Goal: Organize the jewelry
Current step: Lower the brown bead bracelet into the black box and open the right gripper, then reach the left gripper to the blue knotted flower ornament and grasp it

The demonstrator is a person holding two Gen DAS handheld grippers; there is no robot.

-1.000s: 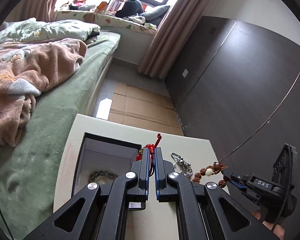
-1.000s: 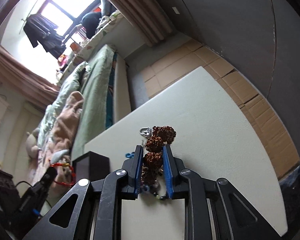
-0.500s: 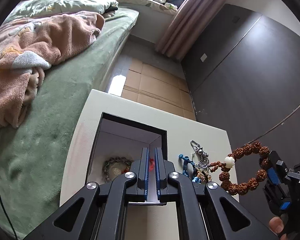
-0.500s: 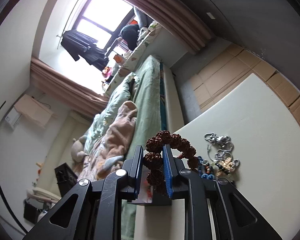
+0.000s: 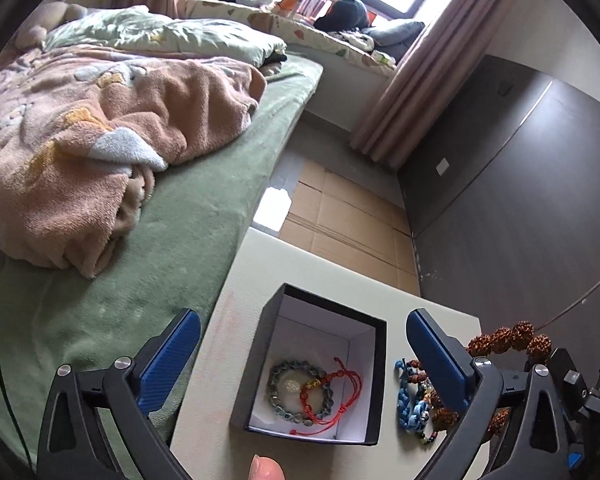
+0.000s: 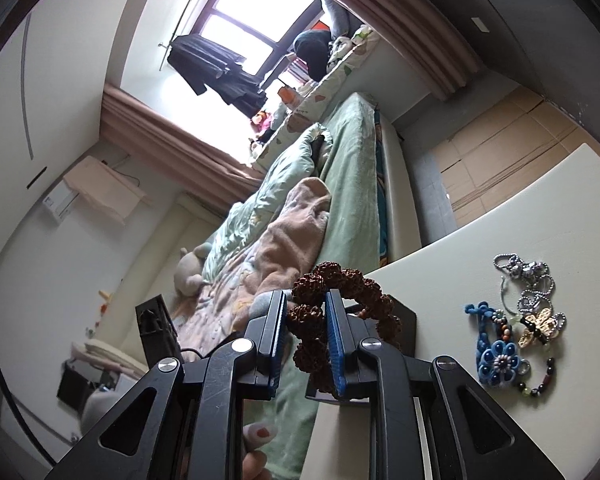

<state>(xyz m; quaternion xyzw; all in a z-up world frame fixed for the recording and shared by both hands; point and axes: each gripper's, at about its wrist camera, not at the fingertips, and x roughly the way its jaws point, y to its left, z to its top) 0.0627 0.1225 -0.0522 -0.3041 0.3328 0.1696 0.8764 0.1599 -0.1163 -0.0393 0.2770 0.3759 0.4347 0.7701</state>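
A black jewelry box (image 5: 364, 384) with a white lining sits on the cream table (image 5: 252, 280). Inside lie a grey-green bead bracelet (image 5: 278, 400) and a red cord bracelet (image 5: 340, 396). My left gripper (image 5: 304, 356) is open and empty above the box. My right gripper (image 6: 306, 324) is shut on a brown seed-bead bracelet (image 6: 340, 284), held in the air to the right of the box; it also shows in the left wrist view (image 5: 508, 336). The box's dark corner (image 6: 404, 328) shows behind the right fingers.
Loose jewelry lies on the table right of the box: a blue flower bracelet (image 6: 496, 356), a gold bee piece (image 6: 540, 328), silver chains (image 6: 528, 276) and dark beads. A green bed (image 5: 204, 200) with a pink blanket borders the table's left. Cardboard covers the floor beyond.
My left gripper has opened and let the red cord bracelet drop into the box, then drawn back. My right gripper has lifted the brown bead bracelet off the table and carried it toward the box.
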